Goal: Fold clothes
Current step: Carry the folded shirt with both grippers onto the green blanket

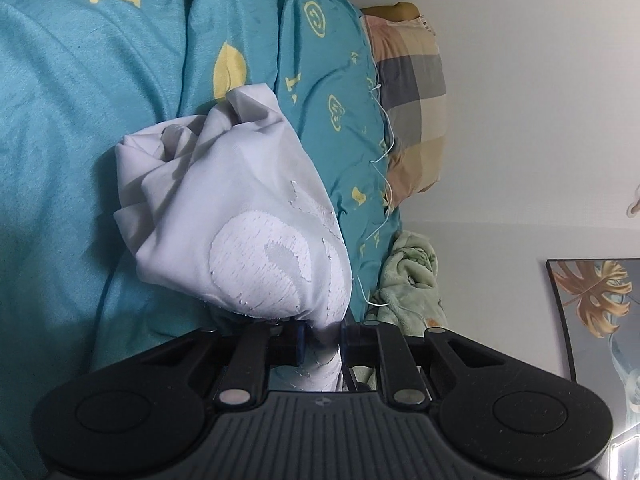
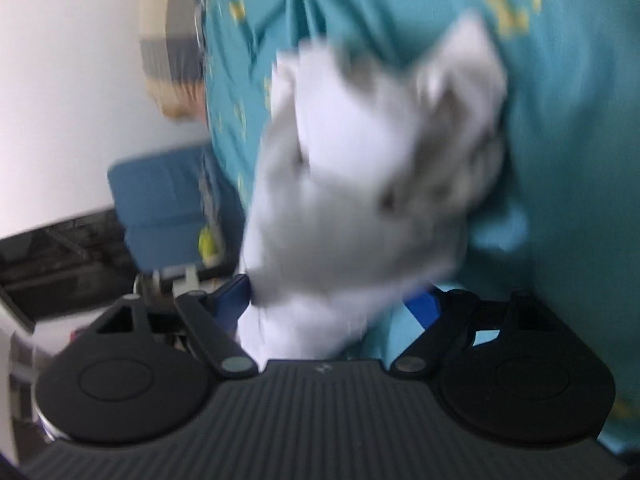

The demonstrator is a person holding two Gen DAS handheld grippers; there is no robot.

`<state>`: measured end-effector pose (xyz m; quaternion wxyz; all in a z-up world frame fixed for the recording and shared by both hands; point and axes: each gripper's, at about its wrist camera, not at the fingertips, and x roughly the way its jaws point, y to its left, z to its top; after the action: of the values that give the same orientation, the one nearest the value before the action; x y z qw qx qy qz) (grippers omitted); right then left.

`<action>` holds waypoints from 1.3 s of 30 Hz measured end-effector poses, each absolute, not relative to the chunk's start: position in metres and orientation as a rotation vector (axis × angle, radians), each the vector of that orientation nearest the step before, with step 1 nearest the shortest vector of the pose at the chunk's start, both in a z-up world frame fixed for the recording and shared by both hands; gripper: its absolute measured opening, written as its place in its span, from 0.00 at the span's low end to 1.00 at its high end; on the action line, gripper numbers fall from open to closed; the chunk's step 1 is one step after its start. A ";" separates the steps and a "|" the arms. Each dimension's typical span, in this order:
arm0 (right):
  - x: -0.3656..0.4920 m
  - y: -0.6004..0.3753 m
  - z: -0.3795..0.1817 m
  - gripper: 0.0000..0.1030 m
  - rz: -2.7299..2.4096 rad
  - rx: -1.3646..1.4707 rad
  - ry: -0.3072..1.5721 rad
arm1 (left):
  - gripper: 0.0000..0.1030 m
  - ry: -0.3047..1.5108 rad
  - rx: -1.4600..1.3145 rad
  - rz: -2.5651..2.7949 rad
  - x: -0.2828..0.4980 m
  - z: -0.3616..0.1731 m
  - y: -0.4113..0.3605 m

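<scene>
Your left tongs (image 1: 320,344) are clenched on a bunched white garment (image 1: 240,216), its embroidered patch lying just ahead of the blue pads (image 1: 301,344). The cloth hangs crumpled over a teal bedspread (image 1: 80,120) with yellow motifs; a checked pillow (image 1: 412,92) and a green blanket (image 1: 408,280) lie beside the wall. Your right tongs (image 2: 340,312) stand wide, the garment (image 2: 372,168) bunched between the 2 fingers (image 2: 230,300); blur hides whether they grip it.
</scene>
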<state>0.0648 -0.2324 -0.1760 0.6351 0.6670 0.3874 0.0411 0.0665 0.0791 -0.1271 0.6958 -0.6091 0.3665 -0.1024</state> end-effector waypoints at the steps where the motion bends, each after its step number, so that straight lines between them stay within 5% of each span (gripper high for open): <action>1: 0.066 -0.234 -0.176 0.75 0.083 1.518 0.880 | 0.16 0.822 -1.360 -0.221 0.065 -0.128 0.078; 6: 0.067 -0.232 -0.171 0.37 0.075 1.457 0.886 | 0.23 0.840 -1.392 -0.178 0.060 -0.140 0.079; 15: 0.059 -0.239 -0.147 0.25 0.129 1.382 0.820 | 0.60 0.872 -1.503 -0.109 0.053 -0.168 0.085; 20: 0.056 -0.244 -0.131 0.25 0.174 1.334 0.772 | 0.57 0.834 -1.554 -0.111 0.041 -0.180 0.096; 24: 0.058 -0.245 -0.122 0.24 0.190 1.313 0.748 | 0.37 0.785 -1.552 -0.138 0.036 -0.172 0.101; 27: 0.065 -0.242 -0.116 0.24 0.201 1.309 0.741 | 0.31 0.757 -1.520 -0.152 0.035 -0.160 0.104; 39: 0.044 -0.273 -0.078 0.25 0.256 1.467 0.678 | 0.29 0.795 -1.375 -0.233 0.050 -0.052 0.073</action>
<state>0.0442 -0.2732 -0.0776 0.6834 0.6545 0.3026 0.1142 0.0497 0.0726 -0.0520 0.6947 -0.6162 0.3561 -0.1042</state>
